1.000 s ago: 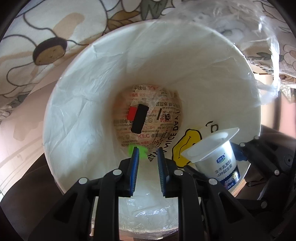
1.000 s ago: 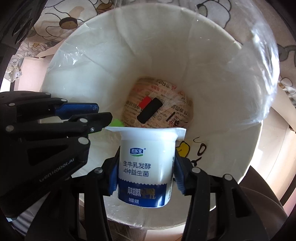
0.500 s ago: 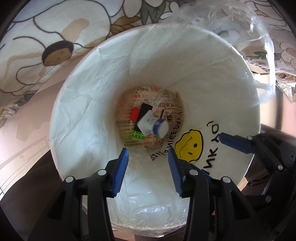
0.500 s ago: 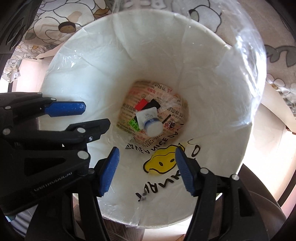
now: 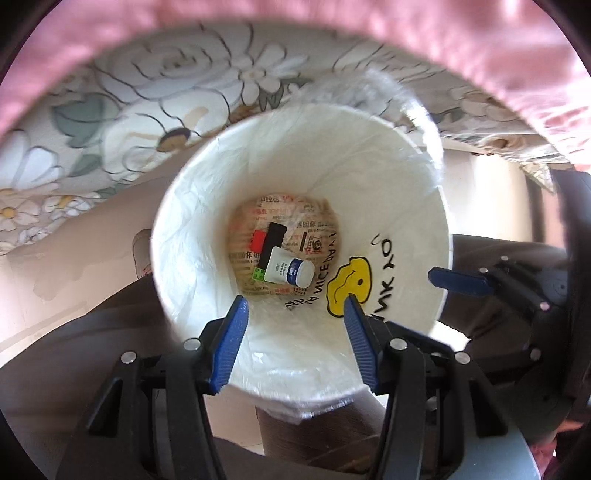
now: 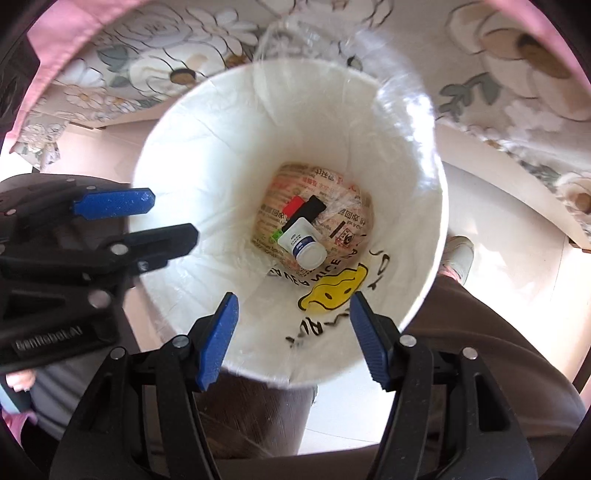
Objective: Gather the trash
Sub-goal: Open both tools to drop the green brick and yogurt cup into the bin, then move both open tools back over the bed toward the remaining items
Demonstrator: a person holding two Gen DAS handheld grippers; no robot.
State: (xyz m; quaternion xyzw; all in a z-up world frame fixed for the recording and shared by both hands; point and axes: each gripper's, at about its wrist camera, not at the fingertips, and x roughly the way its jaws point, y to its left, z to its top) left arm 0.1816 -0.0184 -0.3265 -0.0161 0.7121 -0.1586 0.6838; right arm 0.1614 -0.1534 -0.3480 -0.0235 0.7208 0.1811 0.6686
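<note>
A white bin (image 5: 369, 177) (image 6: 207, 122) lined with a clear bag stands below both grippers. At its bottom a white yoghurt cup (image 5: 290, 270) (image 6: 303, 243) lies on its side, next to a black piece (image 5: 272, 242) (image 6: 308, 210), a red piece (image 5: 259, 239) (image 6: 293, 206) and a green brick (image 5: 259, 274) (image 6: 276, 234). My left gripper (image 5: 295, 306) hangs above the bin's near rim; its jaws are opening, with nothing between them. My right gripper (image 6: 293, 302) is open and empty over the near rim too. The left gripper (image 6: 140, 218) shows at the left of the right wrist view.
A floral cloth (image 5: 147, 118) (image 6: 498, 74) drapes beside the bin, under a pink cloth (image 5: 332, 33). The bag carries a yellow smiley (image 5: 349, 286) (image 6: 334, 291). A person's brown trouser legs (image 6: 480, 350) and a shoe (image 6: 458, 254) are close to the bin on a pale floor (image 5: 55, 266).
The right gripper let go of the yoghurt cup, which fell to the bin's bottom. The left gripper opened and dropped the green brick. Both grippers rose above the bin.
</note>
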